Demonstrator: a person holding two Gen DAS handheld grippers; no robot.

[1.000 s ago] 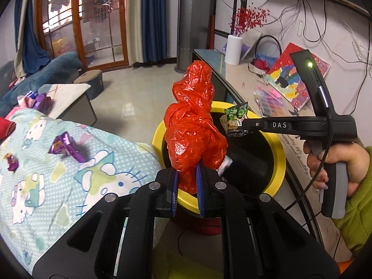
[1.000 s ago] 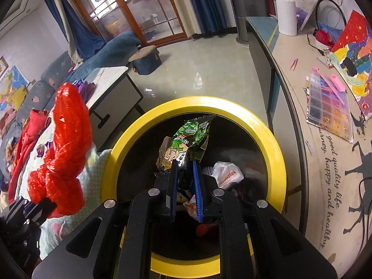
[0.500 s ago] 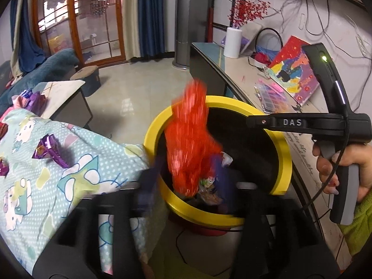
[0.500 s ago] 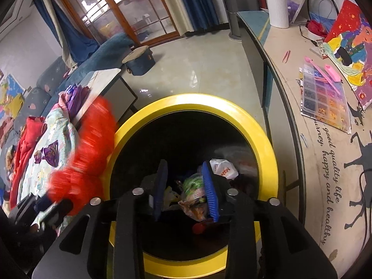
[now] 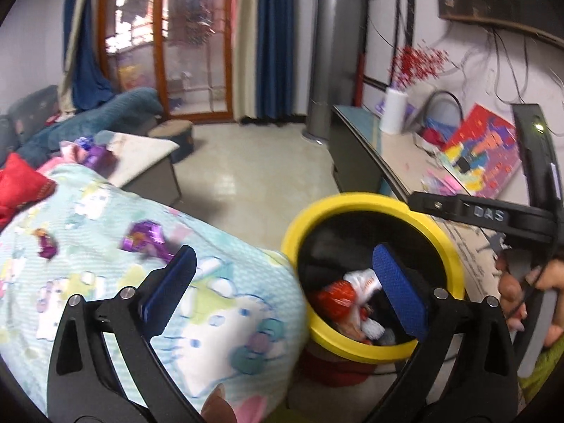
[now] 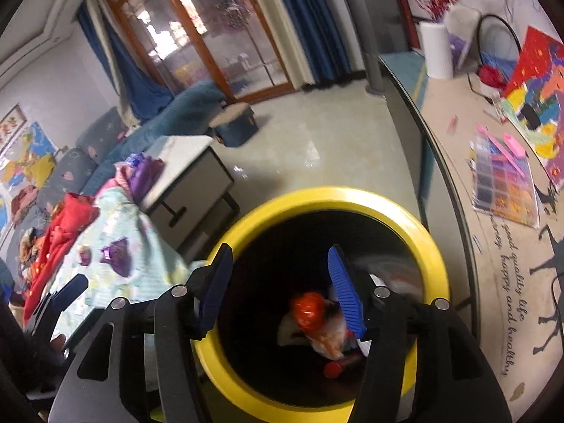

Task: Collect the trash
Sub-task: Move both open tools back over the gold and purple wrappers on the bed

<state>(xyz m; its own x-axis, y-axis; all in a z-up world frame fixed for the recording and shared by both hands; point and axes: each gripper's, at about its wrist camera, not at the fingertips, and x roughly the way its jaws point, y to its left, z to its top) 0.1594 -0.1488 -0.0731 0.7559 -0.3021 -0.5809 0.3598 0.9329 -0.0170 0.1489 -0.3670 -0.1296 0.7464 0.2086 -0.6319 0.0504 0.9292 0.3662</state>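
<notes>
A black bin with a yellow rim (image 5: 356, 201) (image 6: 335, 195) stands beside the bed. The red plastic bag (image 5: 336, 298) (image 6: 309, 309) lies inside it among white wrappers. My left gripper (image 5: 282, 282) is open and empty, over the bin's left edge and the blanket. My right gripper (image 6: 278, 289) is open and empty above the bin's mouth; its body shows in the left wrist view (image 5: 486, 215). Purple wrappers (image 5: 142, 241) (image 6: 118, 252) lie on the blanket.
A light blue cartoon blanket (image 5: 88, 246) covers the bed at left, with red cloth (image 5: 17, 187) on it. A curved desk (image 6: 493, 176) with a bead box, painting and white vase runs along the right. A low table (image 6: 190, 172) and tiled floor lie beyond.
Both grippers opened. The red bag left my left gripper and fell into the bin; the green snack packet left my right gripper into the bin. The left view swung left toward the bed.
</notes>
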